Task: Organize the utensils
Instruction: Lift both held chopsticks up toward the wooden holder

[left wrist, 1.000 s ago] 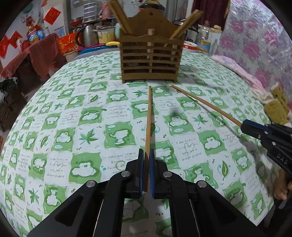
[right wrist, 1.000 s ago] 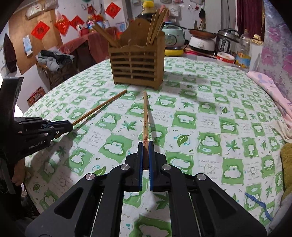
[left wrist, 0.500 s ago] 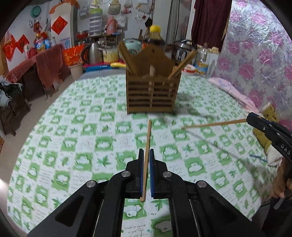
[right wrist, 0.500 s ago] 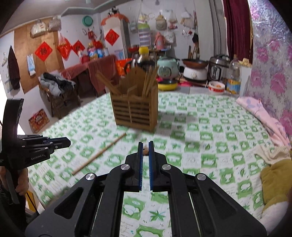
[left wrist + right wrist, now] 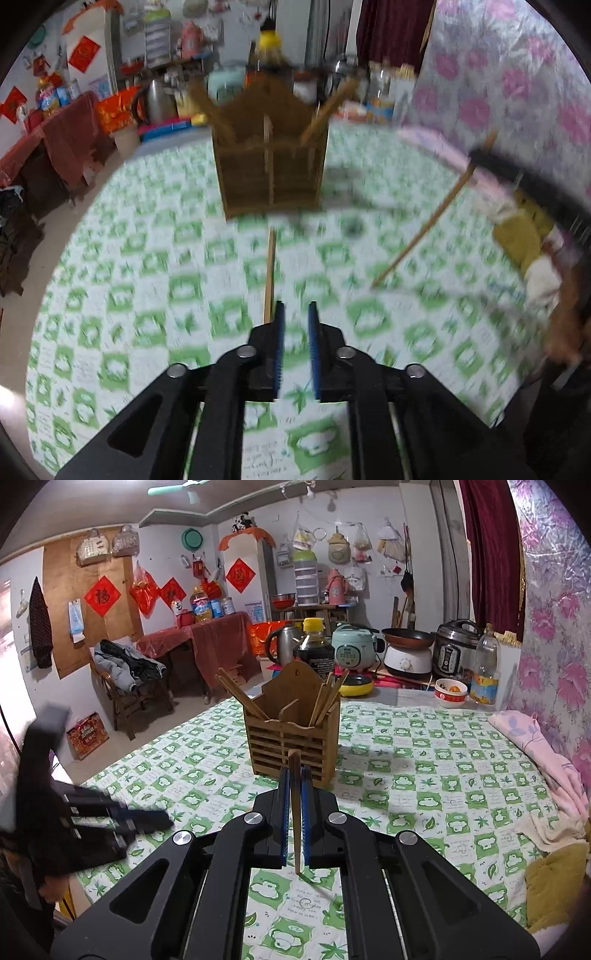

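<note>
1. Chopsticks are your concern, and two of them are outside the wooden holder point(image 5: 269, 173). The left wrist view is badly blurred, so take its detail loosely.
2. Your left claw point(image 5: 294, 306) is spread, with a clear gap between the blue pads and nothing in it. Its jaws have just been opening.
3. The loose chopstick point(image 5: 270, 273) runs from just beside the tip of the left finger point(image 5: 279, 332) up toward 12 o'clock. Its far end stops just short of the holder's base. The blur hides whether it lies flat on the surface point(image 5: 147, 295).
4. Your right claw point(image 5: 294, 770) is pressed together on the held chopstick point(image 5: 295, 812), which stands in line with the pads. Its top pokes out past the fingertips and its lower end hangs below them.
5. From the left wrist view that held chopstick slants at about 3 o'clock, with its low end pointing down toward the checked cloth.
6. In the right wrist view the holder stands upright on the surface at 12 o'clock, straight beyond the fingertips.
7. The holder has two compartments. The left one has chopsticks leaning out toward 10 o'clock, and the right one has several leaning toward 1 o'clock.
8. Your left claw shows in the right wrist view at 9 o'clock as a dark smear, well apart from the holder.
</note>
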The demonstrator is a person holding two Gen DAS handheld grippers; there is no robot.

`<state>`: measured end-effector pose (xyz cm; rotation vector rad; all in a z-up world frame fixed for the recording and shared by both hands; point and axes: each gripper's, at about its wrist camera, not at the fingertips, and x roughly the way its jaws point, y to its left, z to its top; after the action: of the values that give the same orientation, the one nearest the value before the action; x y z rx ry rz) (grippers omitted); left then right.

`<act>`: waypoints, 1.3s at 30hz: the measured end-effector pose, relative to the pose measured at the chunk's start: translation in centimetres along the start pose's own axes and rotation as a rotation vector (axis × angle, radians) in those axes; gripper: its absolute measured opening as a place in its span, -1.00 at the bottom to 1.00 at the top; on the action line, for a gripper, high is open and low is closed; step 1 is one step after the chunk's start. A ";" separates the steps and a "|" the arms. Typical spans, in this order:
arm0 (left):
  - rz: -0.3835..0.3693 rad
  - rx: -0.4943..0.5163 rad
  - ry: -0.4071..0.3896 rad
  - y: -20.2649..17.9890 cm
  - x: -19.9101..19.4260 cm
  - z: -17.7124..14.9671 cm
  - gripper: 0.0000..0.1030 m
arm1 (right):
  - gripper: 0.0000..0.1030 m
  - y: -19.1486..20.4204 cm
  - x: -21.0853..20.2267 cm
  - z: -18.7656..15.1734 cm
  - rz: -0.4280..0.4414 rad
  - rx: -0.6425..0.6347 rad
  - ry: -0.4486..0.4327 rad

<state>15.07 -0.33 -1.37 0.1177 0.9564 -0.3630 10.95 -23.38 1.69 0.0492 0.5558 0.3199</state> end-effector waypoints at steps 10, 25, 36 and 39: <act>-0.027 -0.070 0.134 2.4 5.1 -5.1 -0.52 | -0.86 -1.2 0.5 -1.0 0.018 0.060 -0.014; 0.000 -0.097 0.000 2.6 1.0 -1.5 -0.88 | -0.86 -2.3 1.6 -2.4 0.041 0.104 0.005; 0.003 -0.063 -0.152 0.8 -4.8 5.9 -0.88 | -0.86 -2.2 1.9 -2.5 0.042 0.106 0.011; -0.001 -0.046 -0.137 0.0 -3.8 7.1 -0.88 | -0.86 -2.4 2.1 -2.7 0.042 0.110 0.016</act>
<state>18.63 -1.17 5.87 0.0495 0.8294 -0.3453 11.96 -25.10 -1.99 0.1651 0.5880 0.3308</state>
